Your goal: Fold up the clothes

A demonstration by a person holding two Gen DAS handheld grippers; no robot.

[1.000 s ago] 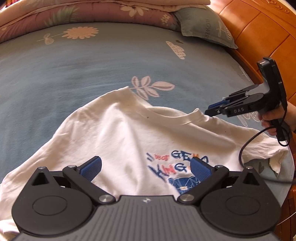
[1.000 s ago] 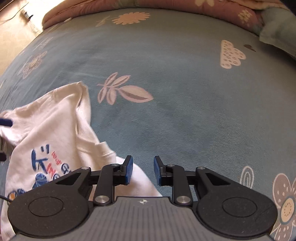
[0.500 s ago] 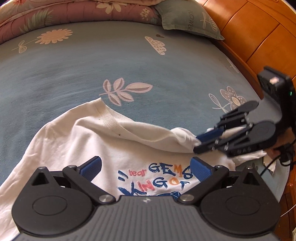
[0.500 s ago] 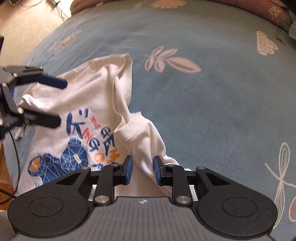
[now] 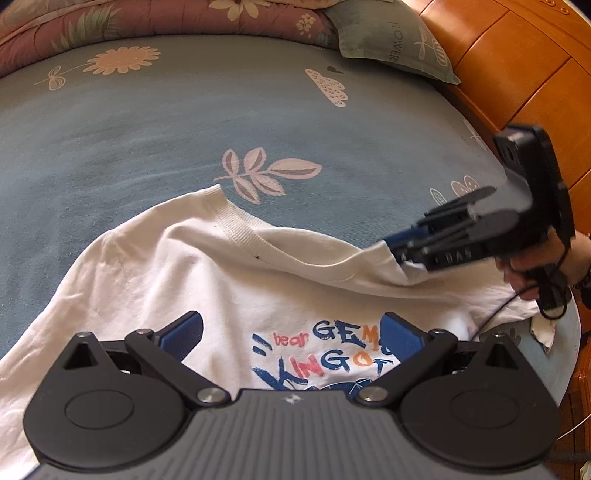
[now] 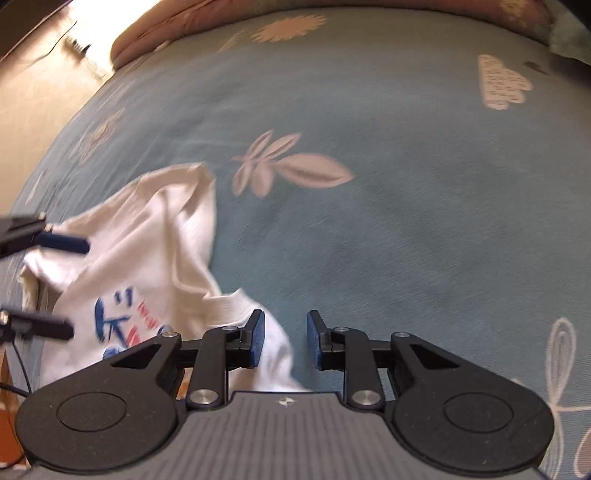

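A white T-shirt with a blue and red print lies rumpled on the blue flowered bed sheet, its ribbed collar toward the far side. My left gripper hovers wide open over the print, holding nothing. My right gripper, in a person's hand, touches the shirt's right shoulder, where the fabric rises in a ridge to its tips. In the right wrist view the right gripper keeps a narrow gap. Shirt fabric lies under its left finger, and the sheet shows through the gap.
A wooden headboard runs along the right side, with a grey-green pillow and a pink quilt at the back. A black cable hangs from the right gripper over the shirt's sleeve. The floor shows beyond the bed's far edge.
The right gripper came down from above the shoulder onto the shirt, and the fabric bunched up at its tips. Its finger gap stayed the same. The left gripper stayed open over the print.
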